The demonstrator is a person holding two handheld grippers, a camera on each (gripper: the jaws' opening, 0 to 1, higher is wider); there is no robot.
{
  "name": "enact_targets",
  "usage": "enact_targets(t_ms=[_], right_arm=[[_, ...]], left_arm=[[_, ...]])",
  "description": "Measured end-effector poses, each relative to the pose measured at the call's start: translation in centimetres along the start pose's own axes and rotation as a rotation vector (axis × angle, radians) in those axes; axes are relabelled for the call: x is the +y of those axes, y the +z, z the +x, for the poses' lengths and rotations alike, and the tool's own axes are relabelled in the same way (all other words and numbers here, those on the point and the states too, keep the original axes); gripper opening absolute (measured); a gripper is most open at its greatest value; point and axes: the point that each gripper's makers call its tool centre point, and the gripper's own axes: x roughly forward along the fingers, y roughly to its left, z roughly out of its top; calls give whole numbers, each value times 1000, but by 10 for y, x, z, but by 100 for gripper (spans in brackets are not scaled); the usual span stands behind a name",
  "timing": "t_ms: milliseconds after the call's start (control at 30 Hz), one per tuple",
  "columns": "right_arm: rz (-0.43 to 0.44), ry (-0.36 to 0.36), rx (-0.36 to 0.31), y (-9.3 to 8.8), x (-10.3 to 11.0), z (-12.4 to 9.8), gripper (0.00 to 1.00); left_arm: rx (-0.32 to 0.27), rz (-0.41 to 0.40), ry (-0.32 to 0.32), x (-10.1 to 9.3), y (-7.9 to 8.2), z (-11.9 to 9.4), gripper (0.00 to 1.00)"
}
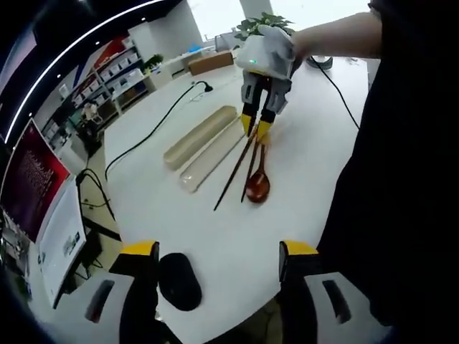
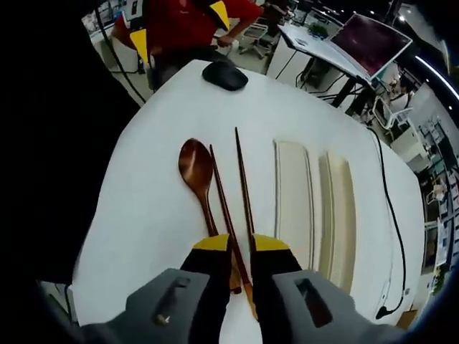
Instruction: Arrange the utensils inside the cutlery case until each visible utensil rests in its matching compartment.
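Reading any writing proved impossible: the dark red screen (image 1: 32, 183) at the room's edge carried lines too small to make out. In the left gripper view, the left claw (image 1: 219, 256) hung above the near edge of the white bench (image 1: 215, 244) with its yellow-tipped jaws spread wide and nothing between them, beside a black computer mouse (image 1: 178, 281). A gloved hand (image 1: 269, 50) reached in from the far side holding the right claw (image 1: 255, 127), tilted down steeply. In the right gripper view, the right claw (image 2: 240, 247) had its jaws drawn narrow around the ends of the wooden chopsticks (image 2: 240, 183), whether gripped or merely straddled I could not tell. The wooden spoon (image 2: 198, 172) lay just beside them on the bench. The two beige halves of the cutlery case (image 2: 315, 204) lay side by side near the chopsticks, with a black cable (image 2: 391, 215) running past.
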Motion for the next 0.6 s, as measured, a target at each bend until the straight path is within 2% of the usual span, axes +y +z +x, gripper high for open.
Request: enact_targets(t_ms=[333, 600], right_arm=[[-9, 59, 40, -8, 9, 11, 4], [-17, 75, 33, -4, 9, 16, 1]], left_arm=[[18, 7, -18, -2, -4, 4, 69], [30, 25, -48, -2, -3, 12, 69]])
